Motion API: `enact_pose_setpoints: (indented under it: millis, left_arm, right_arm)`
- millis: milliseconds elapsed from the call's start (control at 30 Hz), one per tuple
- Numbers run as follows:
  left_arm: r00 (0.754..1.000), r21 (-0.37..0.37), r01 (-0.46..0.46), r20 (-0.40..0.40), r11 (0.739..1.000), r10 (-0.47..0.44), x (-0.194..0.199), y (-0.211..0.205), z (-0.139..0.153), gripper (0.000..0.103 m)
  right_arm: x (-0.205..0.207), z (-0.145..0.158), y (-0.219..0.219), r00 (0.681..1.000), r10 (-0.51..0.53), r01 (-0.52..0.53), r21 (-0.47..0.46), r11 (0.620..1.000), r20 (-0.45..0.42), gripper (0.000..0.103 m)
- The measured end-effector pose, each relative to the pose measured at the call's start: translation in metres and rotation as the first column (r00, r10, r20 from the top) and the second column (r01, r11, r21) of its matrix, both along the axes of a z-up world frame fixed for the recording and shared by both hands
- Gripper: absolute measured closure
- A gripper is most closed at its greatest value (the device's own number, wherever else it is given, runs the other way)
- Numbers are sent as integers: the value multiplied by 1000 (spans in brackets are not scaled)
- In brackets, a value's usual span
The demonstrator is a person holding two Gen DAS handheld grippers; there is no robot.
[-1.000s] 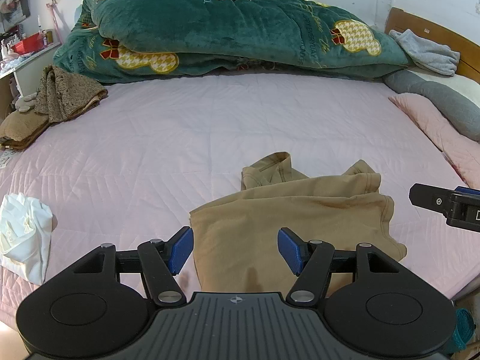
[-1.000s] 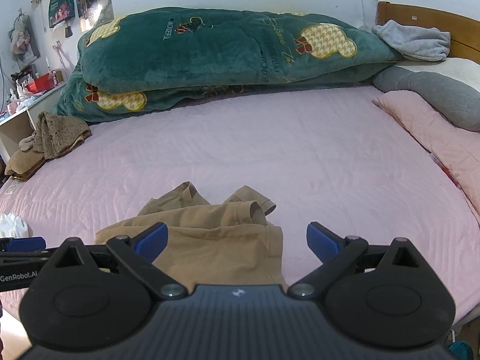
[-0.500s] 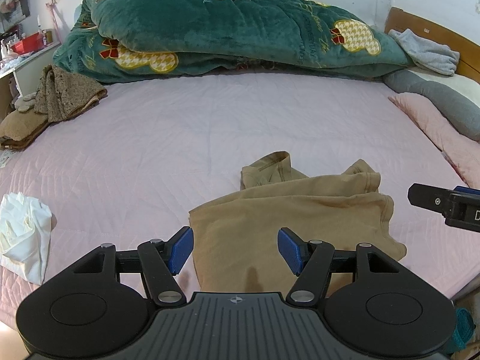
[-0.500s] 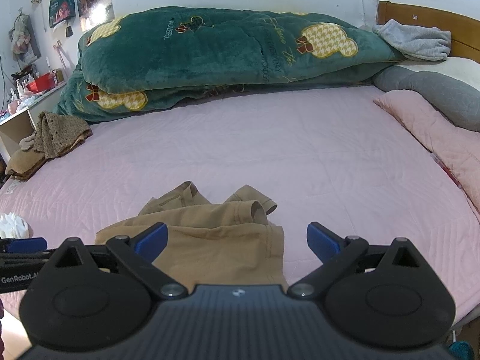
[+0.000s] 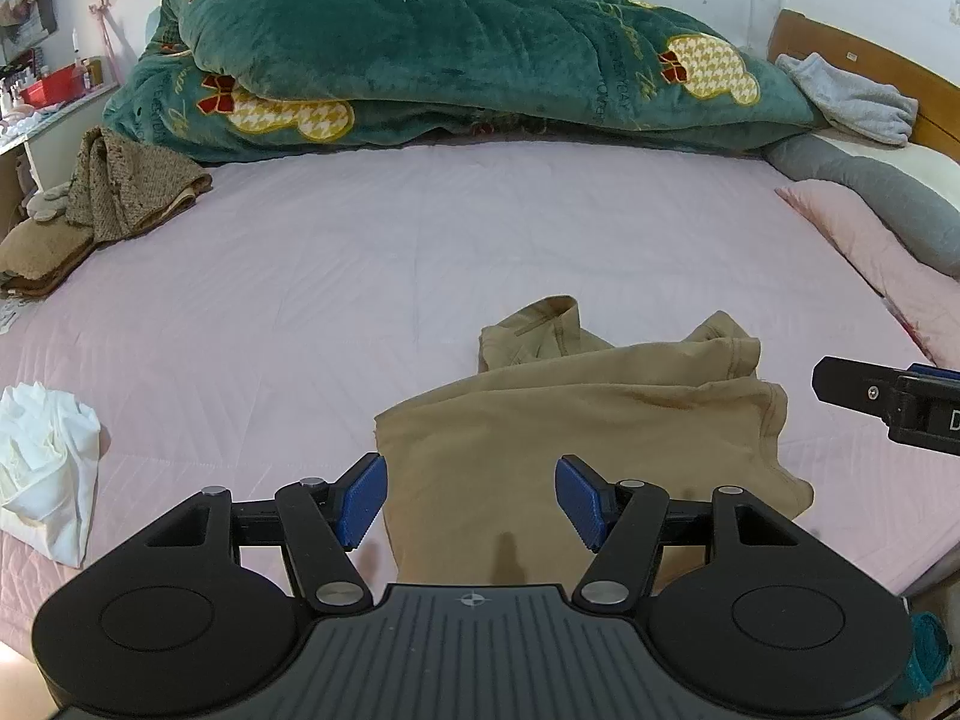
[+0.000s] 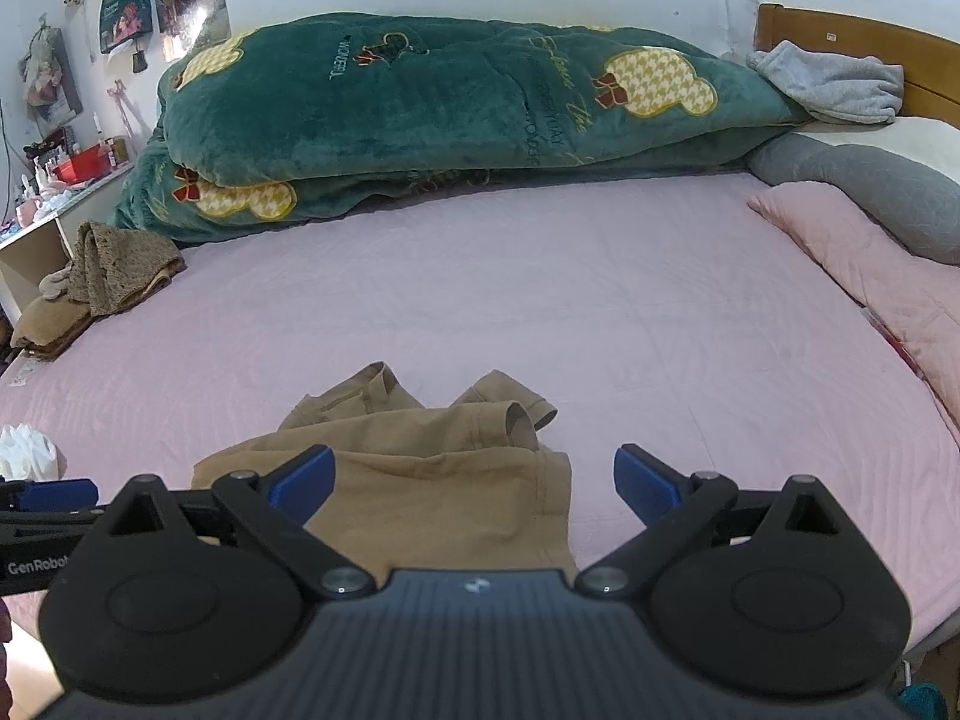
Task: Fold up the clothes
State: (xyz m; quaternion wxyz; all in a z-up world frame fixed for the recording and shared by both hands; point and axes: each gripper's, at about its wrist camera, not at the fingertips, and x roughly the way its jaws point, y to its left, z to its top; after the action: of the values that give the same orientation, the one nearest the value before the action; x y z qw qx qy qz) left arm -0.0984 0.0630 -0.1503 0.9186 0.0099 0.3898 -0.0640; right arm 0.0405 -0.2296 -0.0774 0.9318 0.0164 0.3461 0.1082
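Left wrist view showed my left claw (image 5: 469, 501) with jaws apart, gripping nothing, poised above the tan garment's (image 5: 576, 432) near edge on the pink bed (image 5: 360, 276); my right claw (image 6: 473, 483) likewise gaped empty, presumably ready for the next fold.

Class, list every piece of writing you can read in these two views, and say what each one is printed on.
"GenRobot", cut off by the frame edge: side of the left gripper.
"D", cut off: side of the right gripper.
Embroidered lettering on the green quilt: too distorted to read.
Wall posters: too small.
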Motion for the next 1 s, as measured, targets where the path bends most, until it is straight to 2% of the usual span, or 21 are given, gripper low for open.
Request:
enact_pose_setpoints:
  millis: [1000]
  left_arm:
    - [1000, 0, 4, -4, 1000, -4, -1, 0, 0, 39]
  right_arm:
    - [0, 0, 0, 1000, -2, 2, 0, 1000, 4, 2]
